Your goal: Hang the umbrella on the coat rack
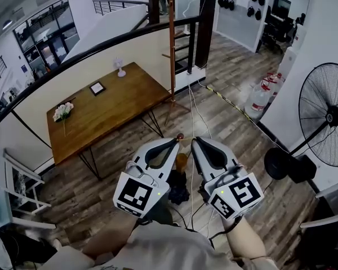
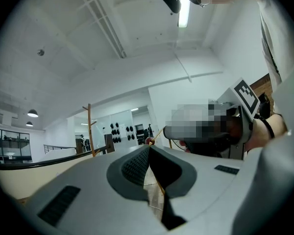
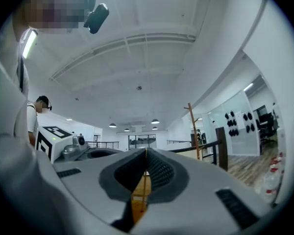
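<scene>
The umbrella hangs between my two grippers in the head view, with its brown wooden handle (image 1: 181, 161) up and its dark folded canopy (image 1: 178, 194) below. A thin yellowish cord with a red bead (image 1: 180, 135) runs from it. My left gripper (image 1: 176, 140) is shut with that cord in its seam, and the bead (image 2: 149, 141) sits just past its tips. My right gripper (image 1: 194, 141) is shut too, with a thin yellow line (image 3: 145, 173) between its pads. The tall wooden coat rack (image 1: 171, 38) stands well ahead, past the table's right end.
A wooden table (image 1: 110, 108) with flowers, a small fan and a frame stands ahead to the left. A black railing (image 1: 101, 46) runs behind it. A large floor fan (image 1: 327, 114) and water bottles (image 1: 262, 97) are on the right. Cables (image 1: 194, 111) trail over the floor.
</scene>
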The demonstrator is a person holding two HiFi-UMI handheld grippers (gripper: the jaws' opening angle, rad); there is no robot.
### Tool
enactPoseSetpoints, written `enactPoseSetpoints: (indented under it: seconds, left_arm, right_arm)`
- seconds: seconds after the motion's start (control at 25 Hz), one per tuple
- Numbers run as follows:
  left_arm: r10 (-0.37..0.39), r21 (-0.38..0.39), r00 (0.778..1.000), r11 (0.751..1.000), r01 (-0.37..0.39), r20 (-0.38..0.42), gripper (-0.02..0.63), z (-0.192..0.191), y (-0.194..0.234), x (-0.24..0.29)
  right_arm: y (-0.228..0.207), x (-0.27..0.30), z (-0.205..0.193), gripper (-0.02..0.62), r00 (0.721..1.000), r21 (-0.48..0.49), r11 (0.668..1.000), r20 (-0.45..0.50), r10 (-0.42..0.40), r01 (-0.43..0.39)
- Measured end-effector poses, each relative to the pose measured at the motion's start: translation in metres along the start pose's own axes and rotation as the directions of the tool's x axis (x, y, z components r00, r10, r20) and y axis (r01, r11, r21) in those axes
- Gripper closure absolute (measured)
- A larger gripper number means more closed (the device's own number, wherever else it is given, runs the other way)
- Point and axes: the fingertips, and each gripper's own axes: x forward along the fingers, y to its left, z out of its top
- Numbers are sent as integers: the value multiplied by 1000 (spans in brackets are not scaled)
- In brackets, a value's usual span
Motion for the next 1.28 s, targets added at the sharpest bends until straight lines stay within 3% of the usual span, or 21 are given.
enactPoseSetpoints:
  seconds: [0.48,0.84,1.28]
  left_arm:
    - [-3,7,1000,1000,3,-7,600,-32,66,65]
    - [-40,-43,999,998,39,-5,601,-47,172,143]
    - [-100,-61,994,993,102,40,601,-56,303,247]
  right_arm:
    - [-58,74,-20,588,1000,-4,1000,-17,-11,11]
    - [-124,191,-20,588,999,3,999,-38,-36,36]
    - [-213,337,-3,588,994,-53,994,-40,-99,97]
